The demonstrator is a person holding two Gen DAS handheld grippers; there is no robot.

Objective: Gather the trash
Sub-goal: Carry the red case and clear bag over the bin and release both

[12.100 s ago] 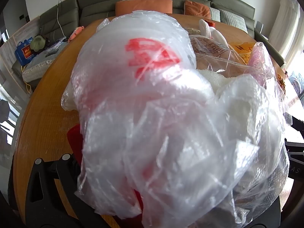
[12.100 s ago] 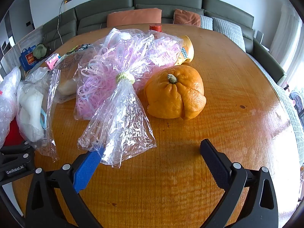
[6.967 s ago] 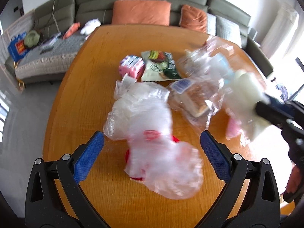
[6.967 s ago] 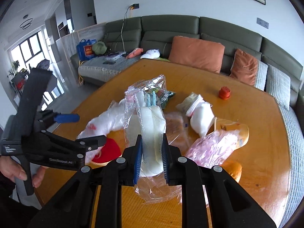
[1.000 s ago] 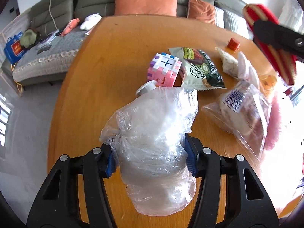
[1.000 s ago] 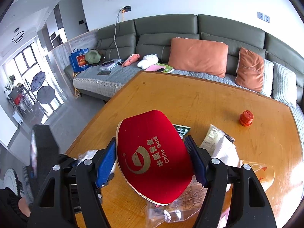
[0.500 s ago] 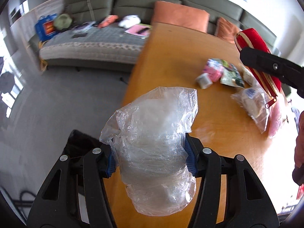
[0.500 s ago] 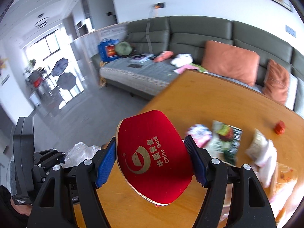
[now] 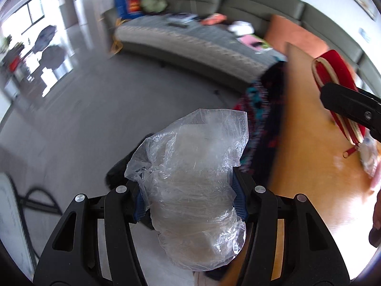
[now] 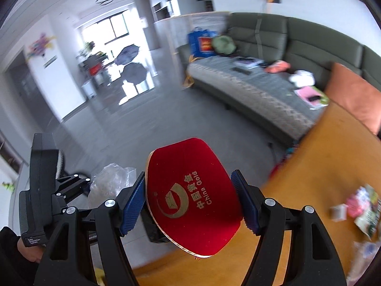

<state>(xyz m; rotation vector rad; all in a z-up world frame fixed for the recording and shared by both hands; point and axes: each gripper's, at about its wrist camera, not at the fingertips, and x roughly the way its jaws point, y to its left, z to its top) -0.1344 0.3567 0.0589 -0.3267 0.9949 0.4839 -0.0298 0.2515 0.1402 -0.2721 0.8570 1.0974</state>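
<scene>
Gold lettering on red pouch in right claw view only; left claw clamped on plastic bag.

A clear, crinkled plastic bag with a whitish sheen is being shown between the blue ribbed pads of the black left gripper. A flat red fabric pouch with a gold emblem and gold lettering, edged in cream, is being shown between the blue pads of the black right gripper. To the right, an orange-brown wooden table is being seen. Far off, a grey-green sofa with an orange cushion is being shown, and beside it a blue bag with a red panel. The floor is being rendered in glossy grey.
</scene>
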